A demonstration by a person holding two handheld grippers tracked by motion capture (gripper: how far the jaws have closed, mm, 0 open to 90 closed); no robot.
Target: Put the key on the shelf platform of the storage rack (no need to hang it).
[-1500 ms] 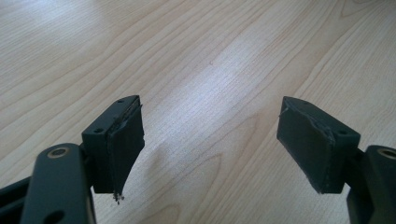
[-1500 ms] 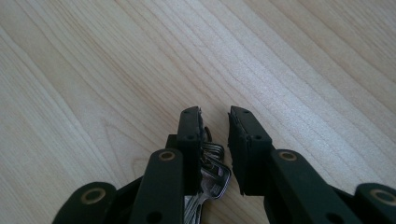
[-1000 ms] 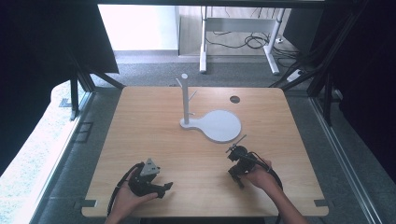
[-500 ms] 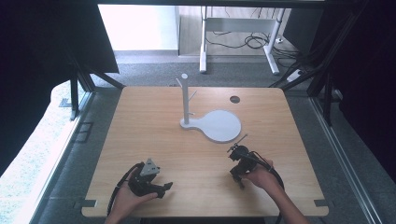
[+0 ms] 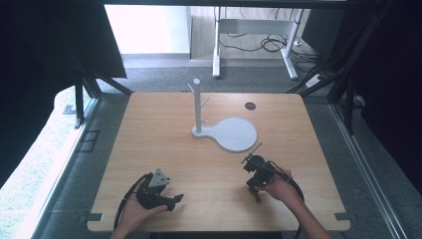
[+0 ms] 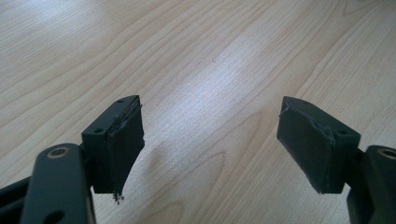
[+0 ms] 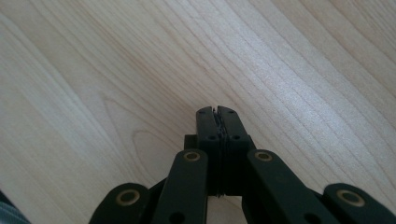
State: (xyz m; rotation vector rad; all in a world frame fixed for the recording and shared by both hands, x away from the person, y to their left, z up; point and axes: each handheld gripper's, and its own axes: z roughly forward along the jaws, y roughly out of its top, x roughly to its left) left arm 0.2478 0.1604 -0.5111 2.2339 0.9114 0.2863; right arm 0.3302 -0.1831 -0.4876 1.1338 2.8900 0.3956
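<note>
Your right gripper is clenched on nothing, its jaws having just closed pad to pad over bare wood; your left gripper is released, jaws wide apart and empty. The white stand, an upright post on a round base, sits far of both hands, middle of the table. It lies just far-left of your right gripper and well apart from your left, so the right is nearer
</note>
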